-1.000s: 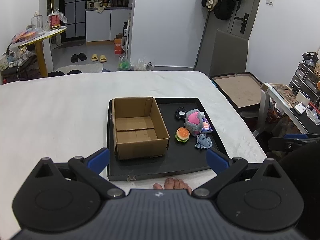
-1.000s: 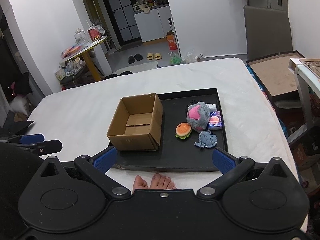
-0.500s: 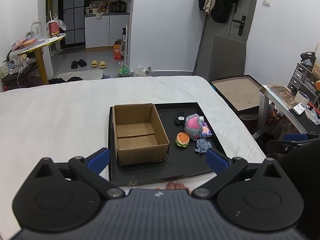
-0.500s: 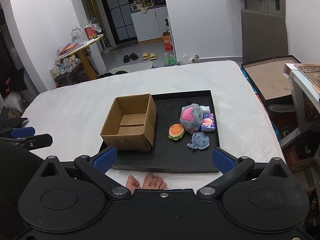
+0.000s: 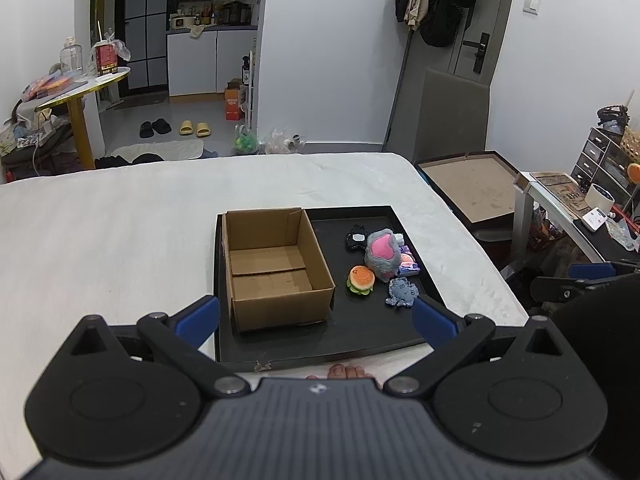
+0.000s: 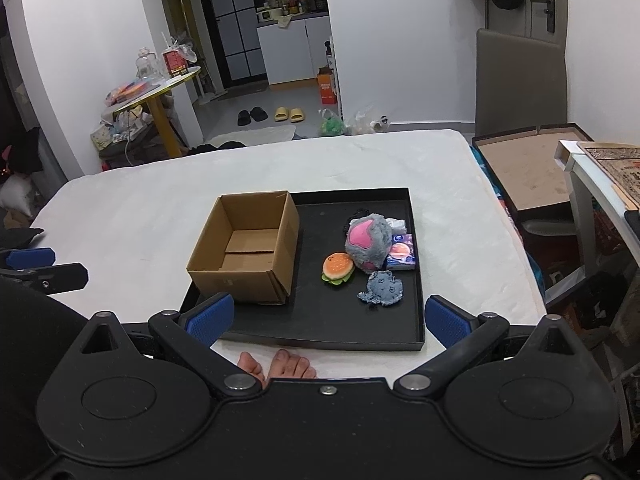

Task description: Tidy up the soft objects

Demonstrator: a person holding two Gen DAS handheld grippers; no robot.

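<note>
An open, empty cardboard box [image 5: 276, 268] [image 6: 248, 246] stands on the left of a black tray [image 5: 360, 340] [image 6: 328, 332] on a white bed. Right of it lie a grey-and-pink plush [image 5: 383, 255] [image 6: 367, 243], a burger toy [image 5: 361, 279] [image 6: 338, 268], a flat blue-grey plush [image 5: 402, 292] [image 6: 382, 289], a small black toy [image 5: 356, 239] [image 6: 356, 216] and a purple tissue pack [image 5: 409, 265] [image 6: 401, 257]. My left gripper [image 5: 316, 318] and right gripper [image 6: 328, 316] are both open and empty, held above the tray's near edge.
Bare toes [image 6: 276, 366] rest on the bed below the tray. A flat brown-lined box [image 5: 470, 184] and a white side table [image 6: 592, 176] stand right of the bed. A yellow table [image 5: 80, 92] and slippers [image 6: 288, 114] are beyond the bed.
Both grippers have pulled back and up a little from the tray, so the box and toys look smaller and farther. Nothing on the tray has moved.
</note>
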